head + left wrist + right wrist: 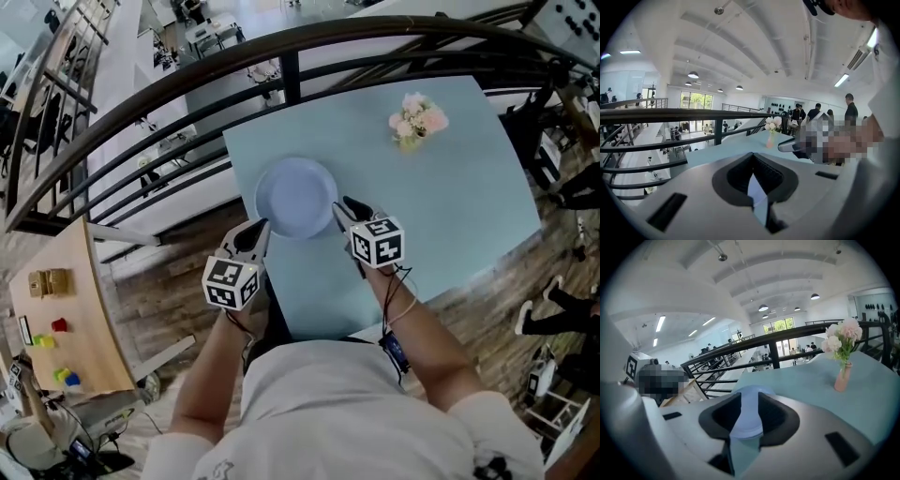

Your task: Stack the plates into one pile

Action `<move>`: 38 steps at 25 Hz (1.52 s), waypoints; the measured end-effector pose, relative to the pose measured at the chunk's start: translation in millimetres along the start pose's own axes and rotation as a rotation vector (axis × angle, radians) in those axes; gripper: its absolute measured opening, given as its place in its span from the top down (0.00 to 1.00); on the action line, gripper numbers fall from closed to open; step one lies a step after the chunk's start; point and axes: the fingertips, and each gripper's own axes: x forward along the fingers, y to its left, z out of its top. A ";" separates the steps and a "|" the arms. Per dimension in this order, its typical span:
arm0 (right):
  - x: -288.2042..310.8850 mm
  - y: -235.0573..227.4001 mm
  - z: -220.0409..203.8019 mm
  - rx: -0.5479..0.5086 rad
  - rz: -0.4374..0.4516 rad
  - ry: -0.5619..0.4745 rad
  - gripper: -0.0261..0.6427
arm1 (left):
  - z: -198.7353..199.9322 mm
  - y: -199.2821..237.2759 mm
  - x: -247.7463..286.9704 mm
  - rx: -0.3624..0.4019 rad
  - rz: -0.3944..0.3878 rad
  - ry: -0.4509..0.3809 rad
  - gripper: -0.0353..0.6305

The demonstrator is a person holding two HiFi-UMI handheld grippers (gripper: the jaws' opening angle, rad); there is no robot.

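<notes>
One plate (296, 196) just beyond right jaws

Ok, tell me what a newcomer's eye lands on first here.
The pale blue plate sits on the left part of the teal table, flanked at its near edge by the left tool and the right tool. A vase of pink flowers stands alone toward the far right corner.

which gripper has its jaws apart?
The right gripper: its jaws stand apart, with the blue plate showing in the gap. The left gripper has its jaws meeting at the tips.
</notes>
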 end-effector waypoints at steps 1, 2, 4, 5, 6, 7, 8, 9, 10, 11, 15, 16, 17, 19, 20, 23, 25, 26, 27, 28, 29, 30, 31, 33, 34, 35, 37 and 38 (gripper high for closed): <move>-7.3 4.6 3.0 -0.020 0.007 -0.017 0.79 | 4.1 -6.1 -4.1 0.004 0.001 -0.011 0.94; -14.9 8.0 6.4 -0.040 0.014 -0.034 0.81 | 8.8 -12.8 -7.3 0.010 0.001 -0.022 0.94; -31.4 11.7 13.8 -0.088 0.024 -0.067 0.84 | 18.5 -28.3 -10.9 0.022 0.004 -0.040 0.94; -39.3 14.0 17.1 -0.113 0.029 -0.082 0.85 | 22.4 -35.4 -12.7 0.026 0.005 -0.048 0.94; -45.9 18.2 19.8 -0.136 0.035 -0.095 0.86 | 25.1 -40.5 -15.8 0.030 0.007 -0.054 0.94; -50.7 24.5 21.6 -0.156 0.040 -0.109 0.87 | 26.6 -43.0 -20.5 0.034 0.010 -0.060 0.94; -53.9 32.1 22.8 -0.171 0.045 -0.121 0.89 | 27.2 -43.5 -26.5 0.036 0.013 -0.065 0.94; -56.2 39.6 23.3 -0.184 0.049 -0.132 0.91 | 27.1 -43.2 -32.9 0.038 0.015 -0.068 0.94; -58.2 46.1 23.3 -0.192 0.052 -0.142 0.92 | 26.6 -43.1 -38.9 0.038 0.016 -0.072 0.94; -60.0 51.1 22.7 -0.198 0.053 -0.150 0.93 | 25.9 -43.4 -44.3 0.038 0.016 -0.076 0.94; -68.6 62.8 19.6 -0.191 0.050 -0.170 0.95 | 24.6 -46.4 -59.6 0.049 0.000 -0.085 0.94; -71.1 64.7 19.7 -0.188 0.048 -0.174 0.95 | 25.3 -46.7 -61.9 0.054 -0.006 -0.086 0.94; -74.1 66.8 20.1 -0.188 0.044 -0.177 0.95 | 26.6 -47.0 -64.1 0.059 -0.014 -0.087 0.94; -81.8 72.7 21.3 -0.193 0.037 -0.184 0.95 | 29.5 -48.9 -69.5 0.064 -0.031 -0.093 0.94; -86.3 77.3 21.5 -0.195 0.033 -0.189 0.95 | 30.1 -50.5 -73.3 0.066 -0.040 -0.095 0.94; -98.6 96.6 21.0 -0.196 0.022 -0.210 0.95 | 30.1 -54.3 -88.4 0.078 -0.074 -0.103 0.94; -104.8 112.6 20.5 -0.196 0.012 -0.228 0.95 | 30.6 -55.1 -101.5 0.089 -0.098 -0.111 0.94; -107.7 121.8 19.9 -0.198 0.008 -0.236 0.95 | 30.7 -55.2 -109.2 0.095 -0.109 -0.117 0.94; -110.7 131.5 19.0 -0.201 0.004 -0.244 0.95 | 30.5 -55.2 -117.3 0.099 -0.119 -0.122 0.94; -113.8 141.5 17.8 -0.203 0.000 -0.253 0.95 | 29.8 -55.1 -125.7 0.103 -0.128 -0.127 0.94; -116.8 151.2 16.3 -0.203 -0.003 -0.261 0.95 | 28.5 -54.9 -134.0 0.108 -0.138 -0.131 0.94; -119.6 160.8 14.2 -0.203 -0.008 -0.268 0.95 | 26.5 -54.4 -142.3 0.113 -0.147 -0.135 0.94; -122.0 170.5 11.5 -0.200 -0.012 -0.275 0.95 | 24.0 -53.5 -151.0 0.117 -0.156 -0.136 0.94; -127.1 191.1 5.1 -0.192 -0.020 -0.288 0.95 | 18.8 -50.9 -169.8 0.122 -0.172 -0.139 0.94; -130.2 201.7 1.8 -0.188 -0.023 -0.294 0.95 | 16.4 -50.0 -179.7 0.124 -0.180 -0.141 0.94; -133.7 212.1 -1.6 -0.185 -0.027 -0.301 0.95 | 14.0 -49.7 -189.5 0.125 -0.189 -0.143 0.94; -140.9 231.4 -8.5 -0.186 -0.036 -0.312 0.95 | 8.7 -50.2 -207.0 0.129 -0.204 -0.144 0.94; -144.2 240.3 -12.1 -0.189 -0.039 -0.315 0.95 | 5.8 -50.6 -214.6 0.131 -0.210 -0.143 0.94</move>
